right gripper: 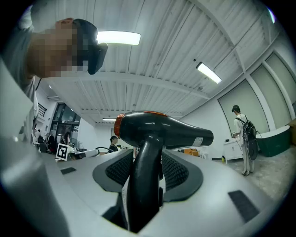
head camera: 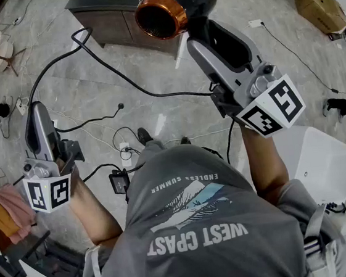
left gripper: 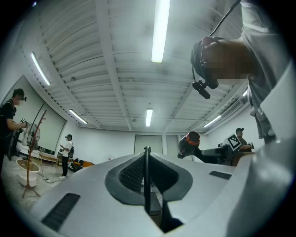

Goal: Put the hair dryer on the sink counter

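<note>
Left gripper [head camera: 36, 116] hung idle at the side, jaws pressed together on nothing. Right gripper [head camera: 206, 38] pinched hair dryer [head camera: 176, 1] by its handle, carried high. Cabinet [head camera: 110, 21] ahead was likely the sink counter, not yet reached.

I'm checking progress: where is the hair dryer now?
The hair dryer is gripped by its handle in the right tongs, at the head view's top centre, near a dark cabinet.
</note>
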The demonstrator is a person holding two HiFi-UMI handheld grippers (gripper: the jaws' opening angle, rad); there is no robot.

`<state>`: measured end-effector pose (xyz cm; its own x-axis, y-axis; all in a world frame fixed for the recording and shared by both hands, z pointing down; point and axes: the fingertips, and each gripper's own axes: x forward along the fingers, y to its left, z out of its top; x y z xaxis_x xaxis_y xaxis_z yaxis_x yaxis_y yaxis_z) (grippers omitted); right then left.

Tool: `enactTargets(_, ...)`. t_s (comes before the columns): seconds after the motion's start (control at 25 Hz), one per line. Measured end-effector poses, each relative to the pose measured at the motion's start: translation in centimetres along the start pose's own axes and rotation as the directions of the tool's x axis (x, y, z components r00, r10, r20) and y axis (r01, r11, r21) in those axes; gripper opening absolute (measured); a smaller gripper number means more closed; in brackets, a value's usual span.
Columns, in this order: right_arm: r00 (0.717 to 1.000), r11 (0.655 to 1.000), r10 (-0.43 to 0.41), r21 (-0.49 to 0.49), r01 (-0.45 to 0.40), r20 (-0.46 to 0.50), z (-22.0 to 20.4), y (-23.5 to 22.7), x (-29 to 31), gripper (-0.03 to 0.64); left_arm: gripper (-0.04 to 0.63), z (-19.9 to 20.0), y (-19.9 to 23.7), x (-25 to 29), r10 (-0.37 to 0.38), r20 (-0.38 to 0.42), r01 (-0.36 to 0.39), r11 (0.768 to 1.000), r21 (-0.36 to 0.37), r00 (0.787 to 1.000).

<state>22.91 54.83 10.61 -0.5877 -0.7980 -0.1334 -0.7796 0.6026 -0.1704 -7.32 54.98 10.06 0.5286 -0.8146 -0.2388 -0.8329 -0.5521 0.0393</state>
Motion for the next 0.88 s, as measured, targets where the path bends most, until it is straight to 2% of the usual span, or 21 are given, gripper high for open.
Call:
enactTargets(0.52,0.998,0.998,-0.058,0.017,0.058,0.001,-1.1,-0.4,6.6,0.21,0.035,-0.7,7.8,2.5,-0.021,-0.005,0.021,1.0,-0.016,1.0)
enactTargets(0.88,0.992,0.992,-0.121,0.029,0.12,0.023,-1.6,-0.1,11.3,0.21,0.035,-1.6,12.9,4.8,-0.095,0.017,0.096,0.991,-0.092,0.995)
